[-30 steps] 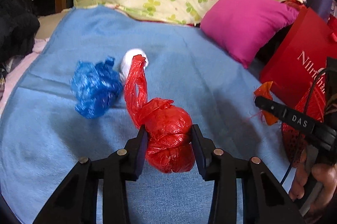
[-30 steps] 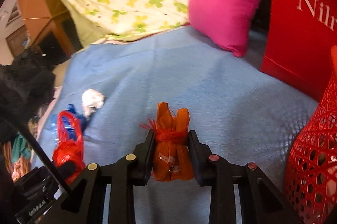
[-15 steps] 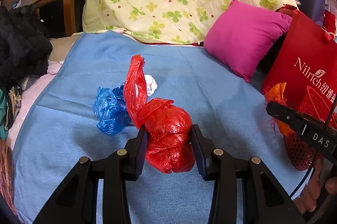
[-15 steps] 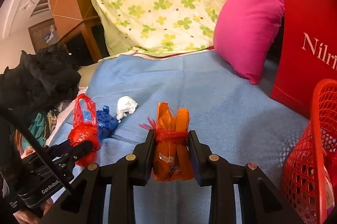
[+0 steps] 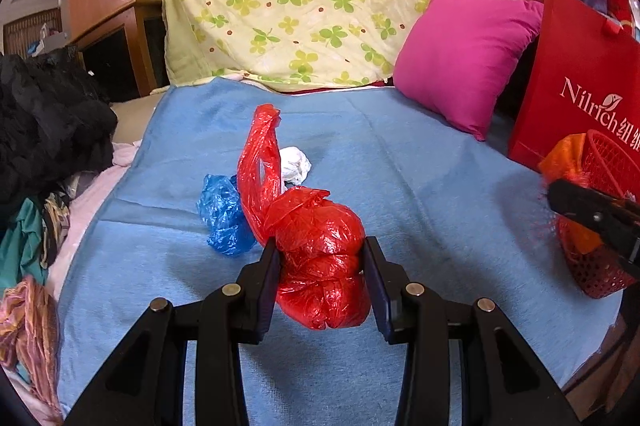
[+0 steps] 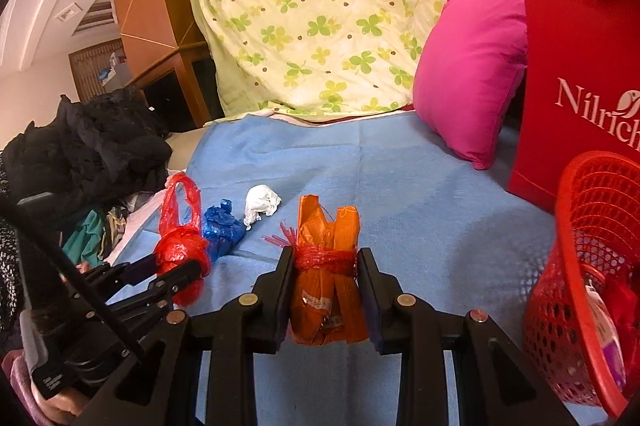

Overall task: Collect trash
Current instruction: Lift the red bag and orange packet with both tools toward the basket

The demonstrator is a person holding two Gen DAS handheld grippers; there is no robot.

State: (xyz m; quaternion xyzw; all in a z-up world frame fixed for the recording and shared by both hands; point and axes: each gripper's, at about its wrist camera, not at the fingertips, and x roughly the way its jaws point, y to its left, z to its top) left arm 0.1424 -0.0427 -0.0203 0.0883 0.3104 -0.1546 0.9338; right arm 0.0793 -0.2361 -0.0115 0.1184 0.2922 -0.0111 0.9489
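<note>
As seen from the left wrist, the left claw (image 5: pixel 322 280) is clamped on a knotted red bag (image 5: pixel 320 254); the red basket (image 5: pixel 600 226) lies far right, across open blanket (image 5: pixel 420 185).

From the right wrist, the right claw (image 6: pixel 325 296) is closed on an upright orange bundle (image 6: pixel 326 282); the basket (image 6: pixel 588 234) stands just right, nearer this hand. A blue bag (image 6: pixel 222 232) and white wad (image 6: pixel 262 203) remain left.

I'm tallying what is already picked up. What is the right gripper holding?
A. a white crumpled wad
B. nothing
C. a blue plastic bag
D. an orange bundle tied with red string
D: the right gripper is shut on the orange bundle, its pads pressing both sides.
</note>
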